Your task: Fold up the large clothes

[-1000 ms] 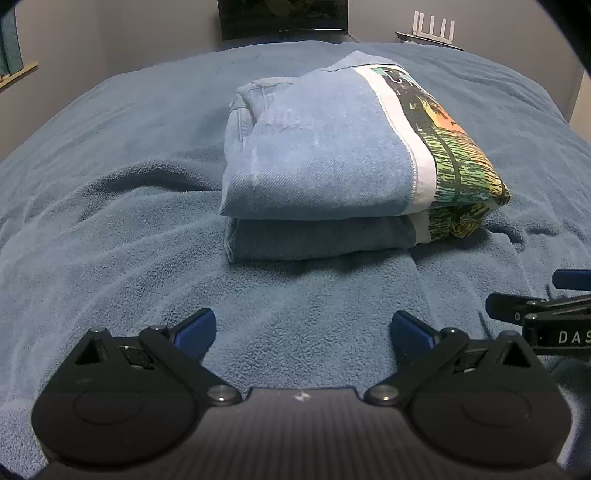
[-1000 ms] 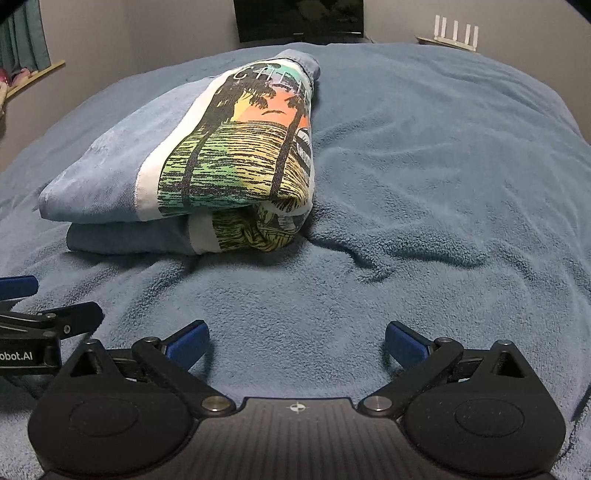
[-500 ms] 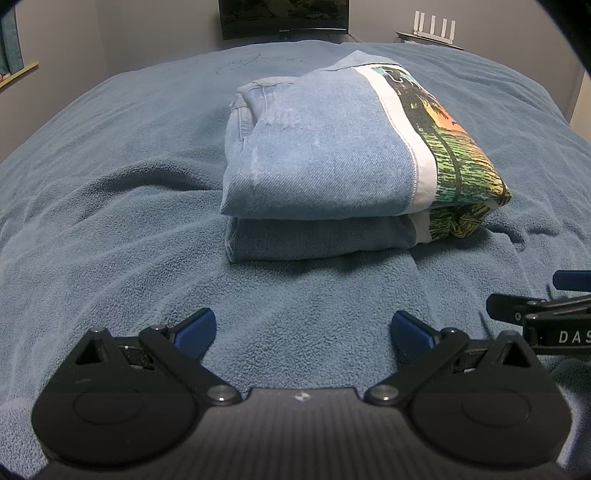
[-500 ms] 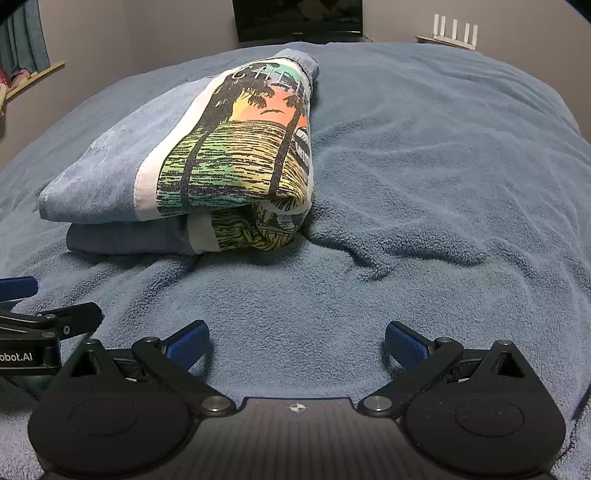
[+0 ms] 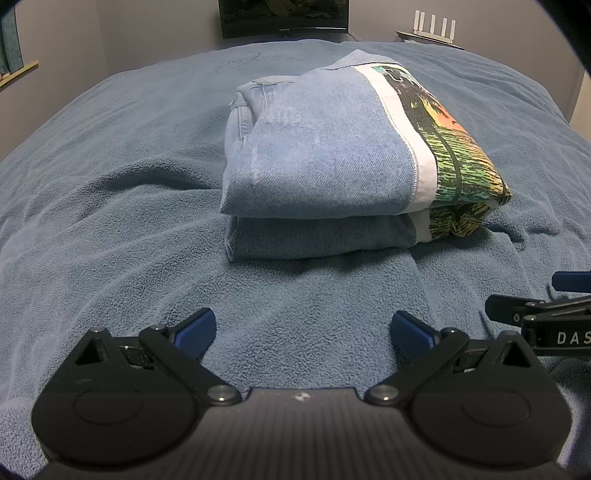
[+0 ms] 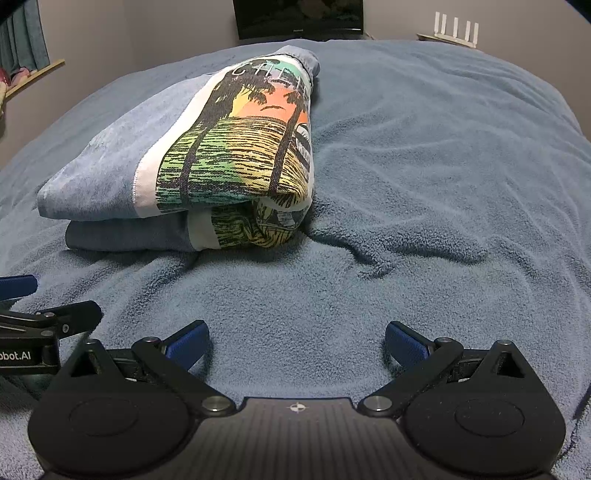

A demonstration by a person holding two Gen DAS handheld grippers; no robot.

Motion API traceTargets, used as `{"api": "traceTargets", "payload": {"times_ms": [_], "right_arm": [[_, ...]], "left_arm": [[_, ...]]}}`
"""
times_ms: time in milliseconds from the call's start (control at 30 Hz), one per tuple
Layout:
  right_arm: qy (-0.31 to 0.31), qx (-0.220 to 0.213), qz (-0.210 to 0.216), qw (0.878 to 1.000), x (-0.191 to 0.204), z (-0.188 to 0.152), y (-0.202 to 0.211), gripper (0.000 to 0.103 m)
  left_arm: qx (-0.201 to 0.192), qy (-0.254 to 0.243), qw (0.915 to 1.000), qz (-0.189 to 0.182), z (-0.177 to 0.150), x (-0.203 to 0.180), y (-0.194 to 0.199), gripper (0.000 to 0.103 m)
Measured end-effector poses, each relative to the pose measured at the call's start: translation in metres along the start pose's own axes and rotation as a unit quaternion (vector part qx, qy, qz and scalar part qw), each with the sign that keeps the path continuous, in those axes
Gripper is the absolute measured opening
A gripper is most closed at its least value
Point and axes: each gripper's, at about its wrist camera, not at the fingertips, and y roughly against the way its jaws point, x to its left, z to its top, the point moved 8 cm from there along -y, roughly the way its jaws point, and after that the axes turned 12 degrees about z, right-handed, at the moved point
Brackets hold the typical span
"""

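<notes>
On the blanket (image 5: 122, 206) that covers the bed, the garment (image 5: 332, 162) lies folded into a thick, squarish bundle, two layers stacked one on the other. Most of it is faded blue denim-like cloth; a white band runs across it, and beyond that band is a bright print (image 6: 243, 147) of dark palm trees against an orange, yellow and green sky, with pale letters at its far end. From the left wrist view the bundle sits ahead and a little right of centre, the print on its right side. From the right wrist view it sits ahead and to the left, the printed fold rounded over the near right corner.

Both pairs of tongs are low over the blanket, near the bundle but apart from it, touching no cloth. The left tongs (image 5: 301, 328) have their blue pads (image 5: 194, 326) spread wide, with bare blanket between them. The right tongs (image 6: 297, 338) stand wide apart likewise, blue pads (image 6: 404, 343) showing at each side. Each pair shows at the edge of the other's view: the right ones at the far right of the left view, the left ones at the far left of the right view.

The blanket is rumpled in soft ridges just right of the bundle. Beyond the bed stand a dark screen (image 5: 282, 16) and a white router (image 5: 432, 29) with upright antennas, against a grey wall.
</notes>
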Motion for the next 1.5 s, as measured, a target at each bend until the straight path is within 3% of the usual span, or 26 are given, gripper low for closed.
{"api": "traceTargets", "payload": {"times_ms": [1500], "right_arm": [[0.001,0.006,0.001,1.000,-0.0017,-0.0004,-0.0016,0.103]], "left_arm": [[0.001,0.000,1.0000,-0.001,-0.0009,0.0014,0.0004,0.102]]}}
